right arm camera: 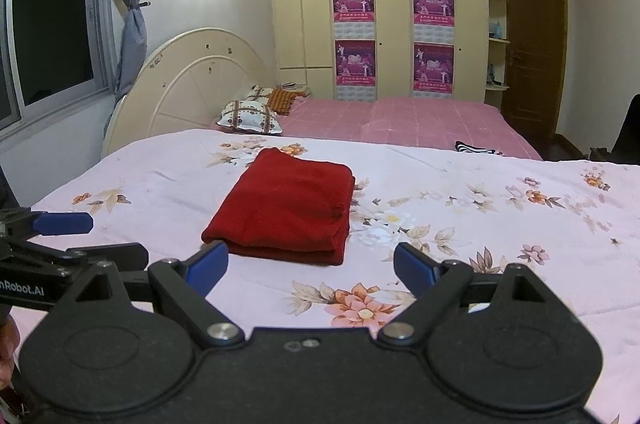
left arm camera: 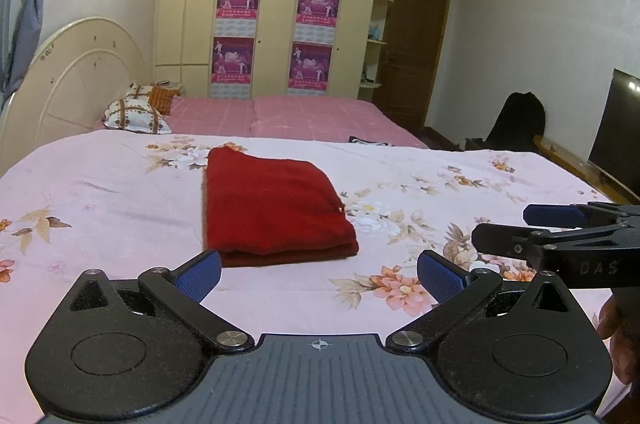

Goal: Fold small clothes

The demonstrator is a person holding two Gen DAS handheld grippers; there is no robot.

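A dark red garment [left arm camera: 272, 205] lies folded into a neat rectangle on the pale pink floral bedspread [left arm camera: 100, 207]; the right wrist view shows the same red garment [right arm camera: 286, 207]. My left gripper [left arm camera: 319, 274] hovers just short of its near edge, jaws wide apart and empty. My right gripper [right arm camera: 311, 266] is likewise open and empty, held just before the garment's near edge. Each gripper shows in the other's view: the right gripper [left arm camera: 508, 226] at the right, the left gripper [right arm camera: 108, 238] at the left, both open.
Beyond the floral spread lies a pink checked sheet [left arm camera: 312, 117] with patterned pillows [left arm camera: 136, 115] by a cream headboard [left arm camera: 76, 79]. A black and white item [right arm camera: 476, 147] sits at the spread's far edge. A television [left arm camera: 616, 131] and a dark chair [left arm camera: 518, 123] stand on the right.
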